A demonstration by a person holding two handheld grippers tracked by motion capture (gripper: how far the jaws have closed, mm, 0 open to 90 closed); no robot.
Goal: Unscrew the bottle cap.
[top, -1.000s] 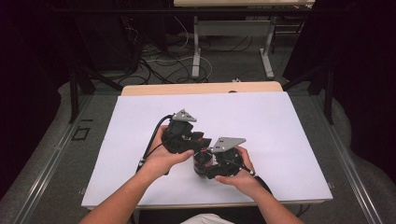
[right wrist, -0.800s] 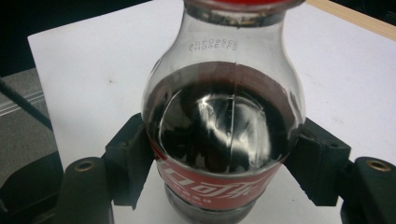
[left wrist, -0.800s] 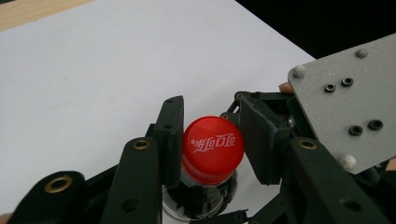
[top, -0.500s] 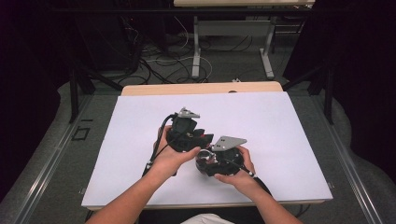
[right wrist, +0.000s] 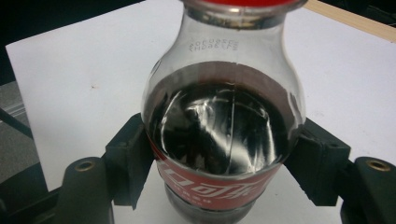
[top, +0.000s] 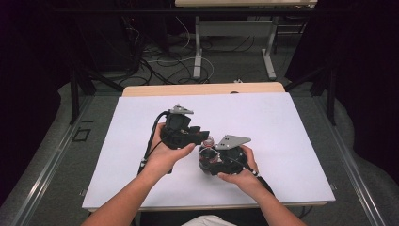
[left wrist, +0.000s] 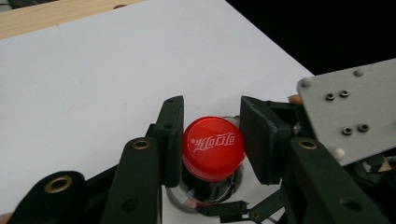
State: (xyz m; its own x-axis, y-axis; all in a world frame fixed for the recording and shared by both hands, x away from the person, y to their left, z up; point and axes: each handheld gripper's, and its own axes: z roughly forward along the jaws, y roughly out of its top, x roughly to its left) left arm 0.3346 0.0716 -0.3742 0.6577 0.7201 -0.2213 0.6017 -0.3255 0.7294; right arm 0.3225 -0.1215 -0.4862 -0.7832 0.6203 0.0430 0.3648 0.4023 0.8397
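While the right gripper (right wrist: 219, 182) clamps the cola bottle (right wrist: 222, 135) at centre frame, the left gripper (left wrist: 212, 144) grasps its red cap (left wrist: 213, 147).

White sheet (top: 291, 141) covers table; bare wooden edge (top: 202, 89) shows at far side. Behind, floor cables (top: 160, 61) tangle beside white legs (top: 198, 52) of second table. Dark surroundings.

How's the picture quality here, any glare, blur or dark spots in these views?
High view: room dark, white table sheet bright. Left gripper view: red screw cap sharp with soft sheen, near jaws slightly soft. Right gripper view: streaky reflections on the clear plastic cola bottle; its top is cropped.
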